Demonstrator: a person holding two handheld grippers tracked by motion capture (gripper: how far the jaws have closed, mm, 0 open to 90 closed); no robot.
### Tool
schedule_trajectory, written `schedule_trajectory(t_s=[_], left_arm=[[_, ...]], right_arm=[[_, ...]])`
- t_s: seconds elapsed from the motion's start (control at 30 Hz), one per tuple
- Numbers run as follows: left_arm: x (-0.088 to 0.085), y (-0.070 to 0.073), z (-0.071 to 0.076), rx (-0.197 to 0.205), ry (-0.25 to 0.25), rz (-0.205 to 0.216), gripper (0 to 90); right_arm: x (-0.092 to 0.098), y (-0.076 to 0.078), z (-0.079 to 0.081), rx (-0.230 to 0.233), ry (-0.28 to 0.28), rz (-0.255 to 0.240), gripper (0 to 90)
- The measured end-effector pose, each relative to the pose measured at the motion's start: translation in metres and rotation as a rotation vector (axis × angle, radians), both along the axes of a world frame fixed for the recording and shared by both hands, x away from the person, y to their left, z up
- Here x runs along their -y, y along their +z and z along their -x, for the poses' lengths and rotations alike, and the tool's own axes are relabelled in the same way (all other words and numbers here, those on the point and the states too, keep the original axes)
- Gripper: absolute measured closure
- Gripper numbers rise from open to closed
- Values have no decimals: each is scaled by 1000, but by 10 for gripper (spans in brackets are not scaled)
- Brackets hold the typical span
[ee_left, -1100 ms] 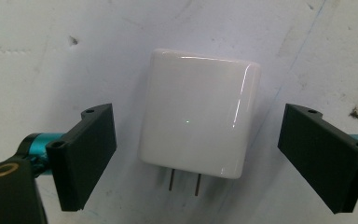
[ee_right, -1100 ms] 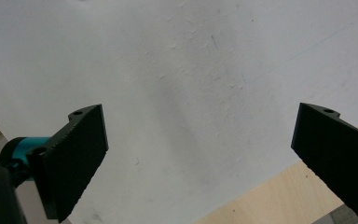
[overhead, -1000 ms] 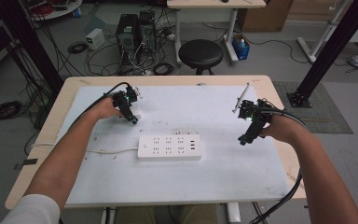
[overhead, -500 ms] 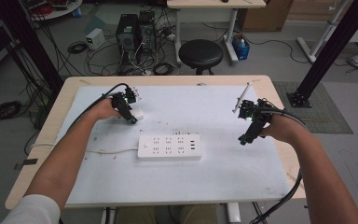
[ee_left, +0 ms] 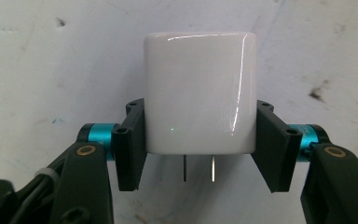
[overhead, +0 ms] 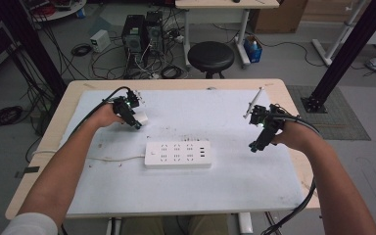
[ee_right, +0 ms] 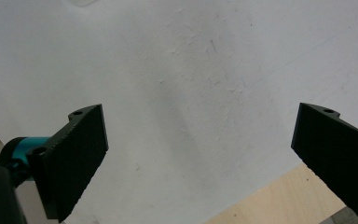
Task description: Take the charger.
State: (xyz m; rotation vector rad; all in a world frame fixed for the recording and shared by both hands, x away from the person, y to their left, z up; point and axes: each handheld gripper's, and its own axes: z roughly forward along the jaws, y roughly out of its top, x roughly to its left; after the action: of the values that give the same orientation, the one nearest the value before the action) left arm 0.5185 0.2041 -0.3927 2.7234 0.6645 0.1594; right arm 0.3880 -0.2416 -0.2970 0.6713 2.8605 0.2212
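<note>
Left gripper [overhead: 136, 120], far-left area of the white table [overhead: 235, 186]: jaws clamped on the 2 sides of a white plug adapter [ee_left: 199, 93]; its 2 metal prongs [ee_left: 199, 168] point back toward the camera in the left gripper view. Adapter held just above the table surface. Centre: white power strip [overhead: 177, 154] lying flat, cord [overhead: 112, 158] running off to the left. Right gripper [overhead: 255, 145], right side of table: jaws spread wide, nothing between them, above bare table near the wooden edge.
</note>
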Motion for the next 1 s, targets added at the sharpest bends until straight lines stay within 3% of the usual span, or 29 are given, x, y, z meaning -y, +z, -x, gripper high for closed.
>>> schedule_trajectory(t_s=[0.2,0.47,0.73,1.0], left_arm=[[-5,16,15,-2,34,39,425],[-8,42,47,57,1,99,425],[-3,63,78,107,-48,115,425],[1,80,109,134,-58,127,425]], right_arm=[[0,-2,2,21,-17,-11,29],[-1,0,5,42,-46,-67,29],[-4,0,9,58,-50,-90,29],[-7,-1,13,63,-22,-101,29]])
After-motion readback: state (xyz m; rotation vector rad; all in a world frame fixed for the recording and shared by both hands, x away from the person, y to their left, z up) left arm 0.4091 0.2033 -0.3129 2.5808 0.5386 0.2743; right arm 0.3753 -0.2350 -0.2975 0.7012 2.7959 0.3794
